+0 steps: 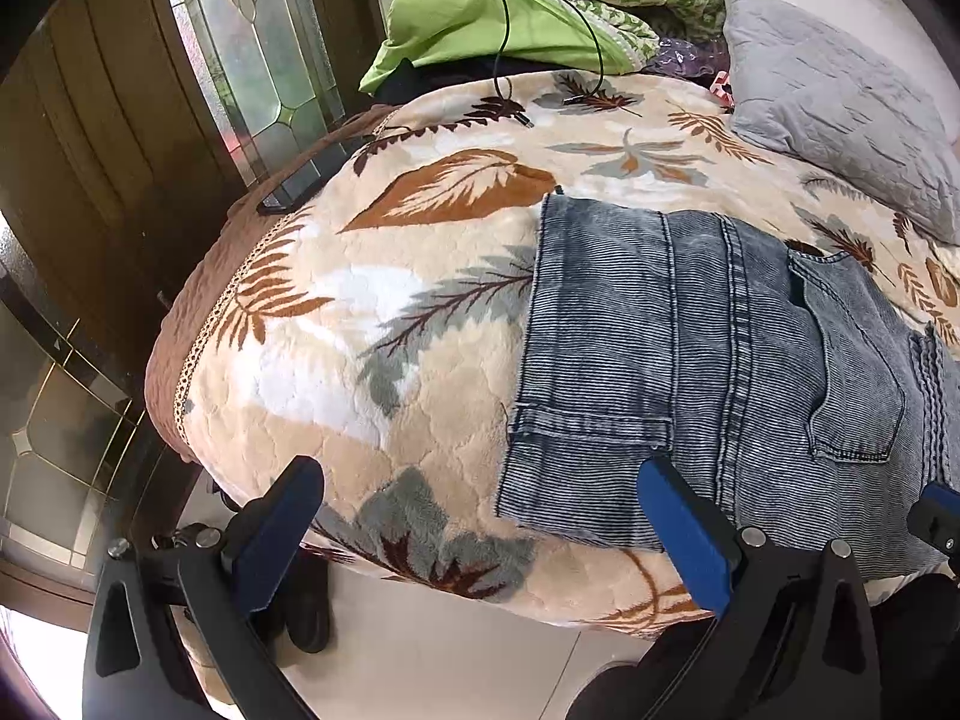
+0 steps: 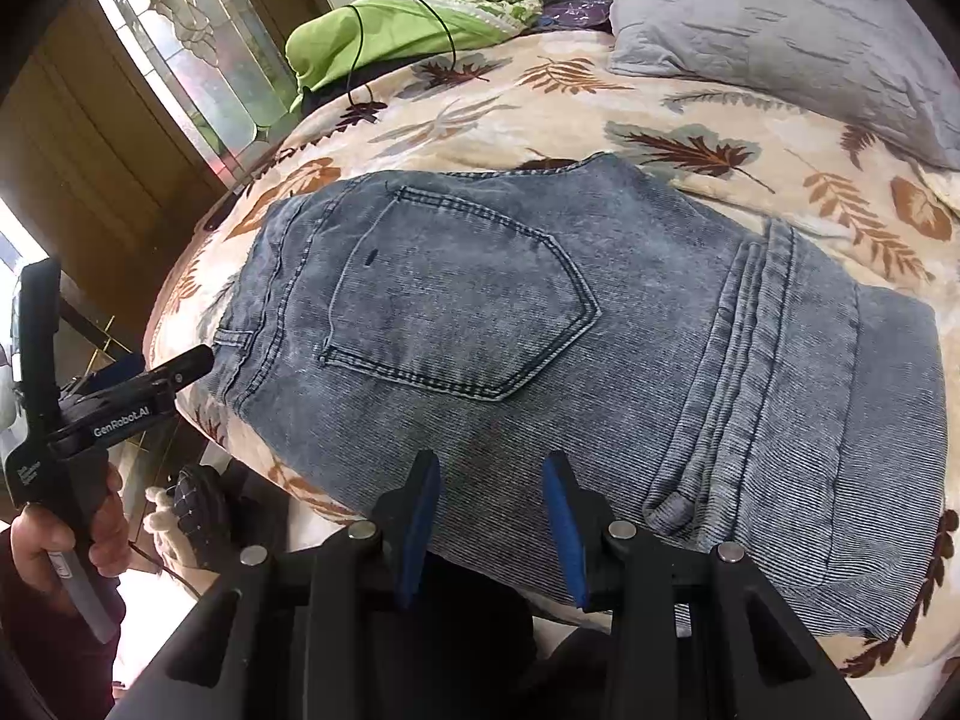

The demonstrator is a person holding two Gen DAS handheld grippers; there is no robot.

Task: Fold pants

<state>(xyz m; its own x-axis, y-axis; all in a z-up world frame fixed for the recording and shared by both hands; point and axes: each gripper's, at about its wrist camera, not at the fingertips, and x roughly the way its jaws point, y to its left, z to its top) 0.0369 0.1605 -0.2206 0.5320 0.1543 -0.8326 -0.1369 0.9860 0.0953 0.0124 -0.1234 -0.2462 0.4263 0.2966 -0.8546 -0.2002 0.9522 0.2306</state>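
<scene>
Blue denim pants (image 2: 540,324) lie folded on a leaf-patterned blanket (image 2: 600,114), back pocket up, waistband to the left. My right gripper (image 2: 491,507) hovers over their near edge, blue pads partly apart, flat denim showing in the gap and nothing pinched. In the left wrist view the pants (image 1: 708,360) fill the right half. My left gripper (image 1: 480,498) is wide open at the bed's near edge, its right finger (image 1: 678,516) over the pants' near left corner and its left finger over bare blanket (image 1: 336,360). The right wrist view shows the left gripper (image 2: 180,369) in a hand beside the waistband.
A grey pillow (image 1: 840,120) lies at the back right. Green cloths (image 1: 480,24) and a black cable (image 1: 504,48) sit at the head of the bed. A dark phone (image 1: 300,186) rests on the bed's left edge. Beyond it stand a wooden door and patterned glass (image 1: 258,42). White floor tiles lie below.
</scene>
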